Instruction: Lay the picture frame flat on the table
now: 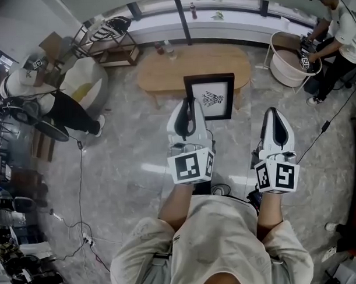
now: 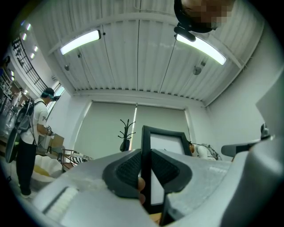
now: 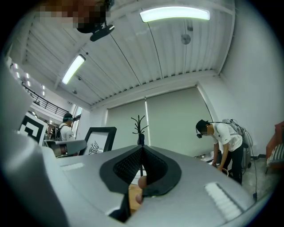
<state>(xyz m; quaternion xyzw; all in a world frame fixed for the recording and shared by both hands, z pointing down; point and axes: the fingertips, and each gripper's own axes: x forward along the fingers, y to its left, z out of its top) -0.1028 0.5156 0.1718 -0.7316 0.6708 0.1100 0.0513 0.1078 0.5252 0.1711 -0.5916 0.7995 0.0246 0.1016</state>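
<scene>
Two grippers show. The left gripper (image 1: 189, 104) is clamped on the left edge of the picture frame (image 1: 209, 96), which stands upright at twelve o'clock against the wooden table (image 1: 164, 75). At three o'clock the right gripper (image 1: 274, 113) has its jaws together, empty.

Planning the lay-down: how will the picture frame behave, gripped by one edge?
Probably stiff: the picture frame stands straight with the left gripper's jaws clamped only on its left border. That off-centre hold may let it pivot. The thin black border around a print suggests it is light and possibly glazed, so fragile.
</scene>
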